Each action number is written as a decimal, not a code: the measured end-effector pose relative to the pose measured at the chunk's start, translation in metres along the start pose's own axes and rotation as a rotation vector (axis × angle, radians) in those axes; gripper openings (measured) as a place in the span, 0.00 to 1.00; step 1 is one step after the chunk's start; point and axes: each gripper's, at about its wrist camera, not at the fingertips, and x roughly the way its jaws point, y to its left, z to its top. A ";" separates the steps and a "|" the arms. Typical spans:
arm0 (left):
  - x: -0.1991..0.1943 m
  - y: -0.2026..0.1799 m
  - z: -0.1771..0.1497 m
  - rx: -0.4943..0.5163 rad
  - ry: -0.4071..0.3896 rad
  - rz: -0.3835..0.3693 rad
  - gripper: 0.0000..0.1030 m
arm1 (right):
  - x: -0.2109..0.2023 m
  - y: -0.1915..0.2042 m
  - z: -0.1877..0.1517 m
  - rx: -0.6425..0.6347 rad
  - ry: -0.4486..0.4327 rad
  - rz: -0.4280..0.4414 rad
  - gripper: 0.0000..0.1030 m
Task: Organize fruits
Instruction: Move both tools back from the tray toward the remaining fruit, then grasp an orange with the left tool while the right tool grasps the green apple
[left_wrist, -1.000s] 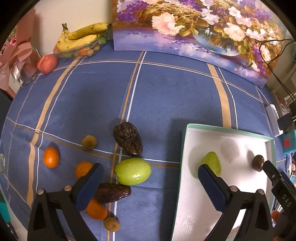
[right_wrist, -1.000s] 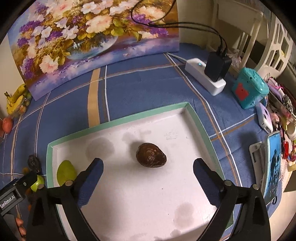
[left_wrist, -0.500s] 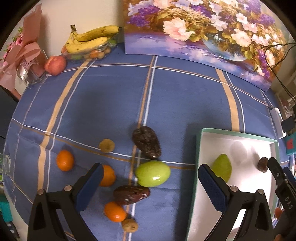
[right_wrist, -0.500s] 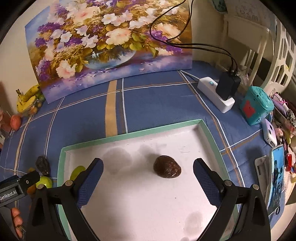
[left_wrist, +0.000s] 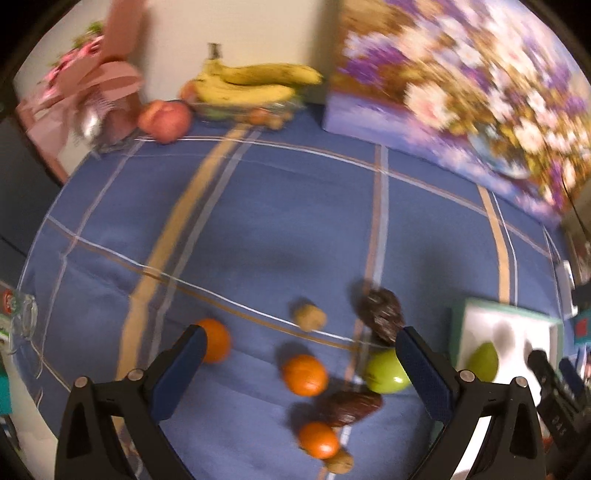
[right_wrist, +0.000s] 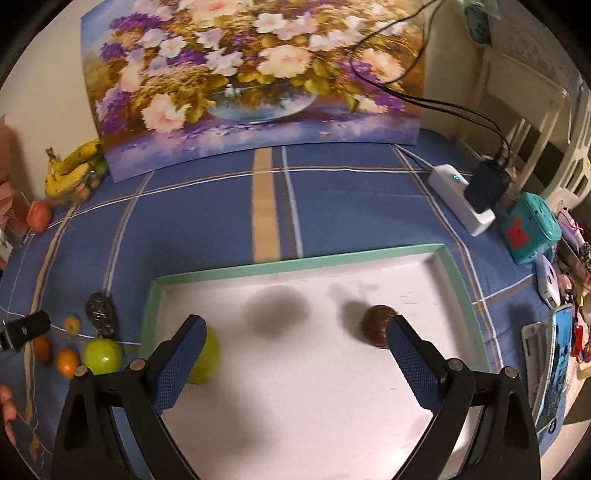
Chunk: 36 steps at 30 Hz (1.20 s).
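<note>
Fruits lie scattered on the blue plaid bench (left_wrist: 280, 221), most of them to the left of the white tray (right_wrist: 295, 387) with its pale green rim. The flower painting (right_wrist: 255, 70) leans against the wall behind the bench, and a bunch of bananas (left_wrist: 255, 83) sits in a dish at its left, with a red apple (left_wrist: 164, 119) just beside the dish. A pink gift bag (left_wrist: 96, 92) stands in the far left corner, blurred in the left wrist view.

The tray holds two fruits, well apart: a green pear-shaped fruit (right_wrist: 205, 360) near its left wall and a dark brown round fruit (right_wrist: 376, 326) toward the right.

The left tool (left_wrist: 301, 363) hangs over the loose fruits with its jaws spread wide and nothing between the pads. Below it, a green apple (left_wrist: 386, 371) lies near the tray, touching a wrinkled dark fruit (left_wrist: 380, 315) just behind it. A brown date-like fruit (left_wrist: 351, 408) lies in front of the apple. Three oranges are spread around: one (left_wrist: 216, 339) beside the left finger, one (left_wrist: 304, 374) in the middle, one (left_wrist: 318, 439) nearest the camera, touching the date-like fruit. A small tan fruit (left_wrist: 309, 317) sits behind the middle orange, and another (left_wrist: 340, 461) lies at the bottom edge.

The right tool (right_wrist: 295, 363) hovers over the tray, jaws also wide apart and empty. To the right of the tray stand a white power strip (right_wrist: 460, 199) with a black plug and a teal box (right_wrist: 530, 227).
</note>
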 end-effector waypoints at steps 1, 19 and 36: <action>-0.002 0.009 0.003 -0.015 -0.006 0.008 1.00 | 0.001 0.006 0.000 -0.010 0.003 0.011 0.95; -0.009 0.124 0.018 -0.173 -0.047 -0.025 1.00 | -0.009 0.128 0.000 -0.167 -0.014 0.253 0.95; -0.001 0.096 0.023 -0.023 -0.054 -0.057 1.00 | -0.007 0.164 -0.006 -0.246 -0.032 0.305 0.95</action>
